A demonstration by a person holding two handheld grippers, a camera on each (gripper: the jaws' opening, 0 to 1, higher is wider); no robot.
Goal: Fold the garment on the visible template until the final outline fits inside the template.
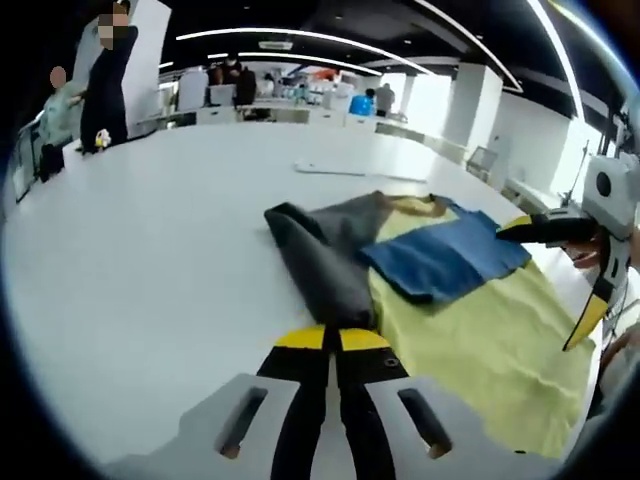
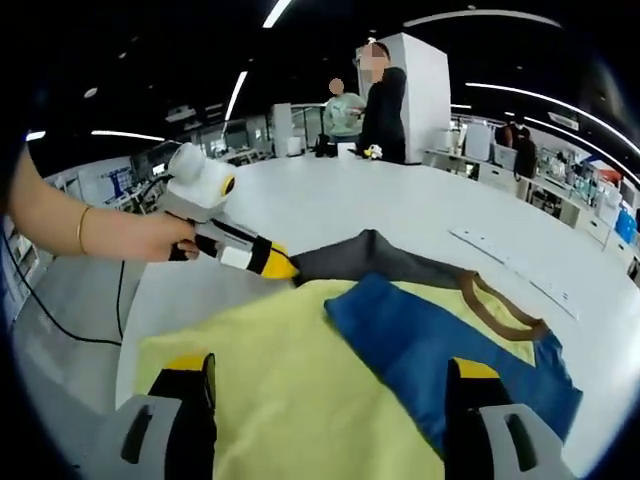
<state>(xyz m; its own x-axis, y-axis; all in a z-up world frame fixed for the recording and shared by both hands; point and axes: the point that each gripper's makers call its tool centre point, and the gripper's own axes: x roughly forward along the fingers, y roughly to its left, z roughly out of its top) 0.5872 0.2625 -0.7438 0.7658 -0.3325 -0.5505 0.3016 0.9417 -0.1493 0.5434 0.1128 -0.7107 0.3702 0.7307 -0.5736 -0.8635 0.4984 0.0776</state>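
White table (image 1: 150,250) carries a yellow garment (image 1: 480,350) with a blue sleeve (image 1: 445,258) folded across. Left gripper (image 1: 332,338) pinches the grey sleeve (image 1: 325,255) at six o'clock; right gripper (image 2: 330,385) gapes, empty. Two people (image 2: 380,100) stand at twelve.

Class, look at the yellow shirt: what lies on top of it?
A blue sleeve is folded over the yellow shirt, beside the brown collar. Grey fabric shows at its edge. Whatever lies under the shirt is covered.

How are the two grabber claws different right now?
The left gripper has its jaws pressed together, pinching the grey sleeve; the right gripper has its jaws spread wide apart, holding nothing. The left sits at the garment's edge; the right hovers over the yellow body. Both have yellow tips.
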